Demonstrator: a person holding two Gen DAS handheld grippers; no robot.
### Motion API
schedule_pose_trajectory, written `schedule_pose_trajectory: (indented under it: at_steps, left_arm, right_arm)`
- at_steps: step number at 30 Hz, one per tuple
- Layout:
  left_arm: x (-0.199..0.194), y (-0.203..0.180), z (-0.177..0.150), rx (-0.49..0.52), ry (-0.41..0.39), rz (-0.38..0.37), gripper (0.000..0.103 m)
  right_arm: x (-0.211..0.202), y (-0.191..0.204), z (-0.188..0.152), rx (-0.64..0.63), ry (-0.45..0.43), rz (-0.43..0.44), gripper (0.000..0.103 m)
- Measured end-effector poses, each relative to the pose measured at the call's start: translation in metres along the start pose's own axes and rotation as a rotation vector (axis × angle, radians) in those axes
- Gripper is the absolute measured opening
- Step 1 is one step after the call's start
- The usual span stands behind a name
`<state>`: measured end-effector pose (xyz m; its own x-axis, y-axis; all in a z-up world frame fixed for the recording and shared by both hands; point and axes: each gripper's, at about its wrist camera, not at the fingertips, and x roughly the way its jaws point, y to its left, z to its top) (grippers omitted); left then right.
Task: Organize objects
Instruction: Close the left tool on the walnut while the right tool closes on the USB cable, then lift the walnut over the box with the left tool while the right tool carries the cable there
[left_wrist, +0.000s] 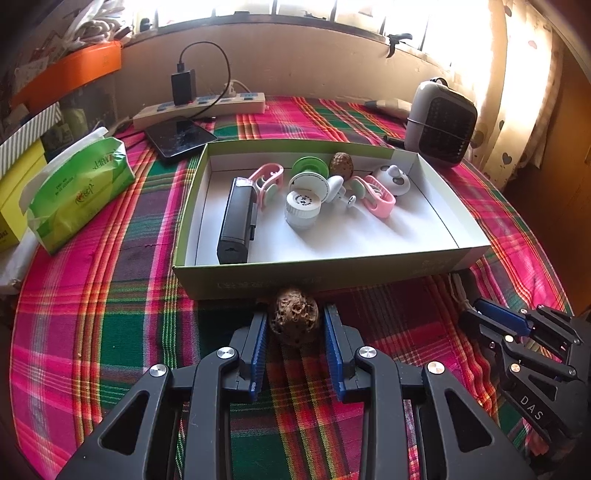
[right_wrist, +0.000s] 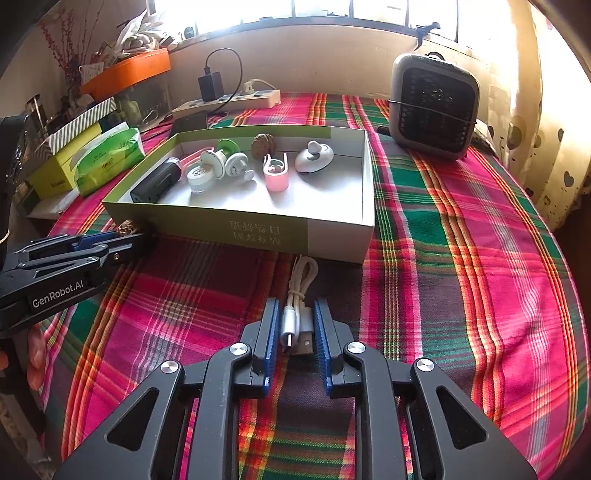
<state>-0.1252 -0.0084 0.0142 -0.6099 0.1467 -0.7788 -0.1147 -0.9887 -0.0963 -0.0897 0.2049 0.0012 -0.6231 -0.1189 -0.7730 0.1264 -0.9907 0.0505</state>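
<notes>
both pickups look made just before the box (left_wrist: 325, 273): left gripper (left_wrist: 295, 325) pinching a nut (left_wrist: 293, 317), right gripper (right_wrist: 295, 325) pinching the cable (right_wrist: 295, 314); next, lift both clear of the near wall.

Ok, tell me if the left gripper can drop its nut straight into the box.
Probably yes. The left gripper grips the nut right at the box's near wall; the top is open and the floor just past that wall is bare. It must lift over the wall first.

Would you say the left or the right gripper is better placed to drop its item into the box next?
Probably the left gripper: its walnut sits right at the box front wall, while the right gripper holds the cable farther back.
</notes>
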Motion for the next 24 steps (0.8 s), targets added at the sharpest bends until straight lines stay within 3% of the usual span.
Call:
schedule_pose_trajectory:
  at_steps: [24]
  left_arm:
    - [-0.013,-0.017,-0.001,0.046,-0.018,-0.015,0.026]
  right_arm:
    - [-0.014,0.005,0.003,0.008,-0.039,0.086,0.020]
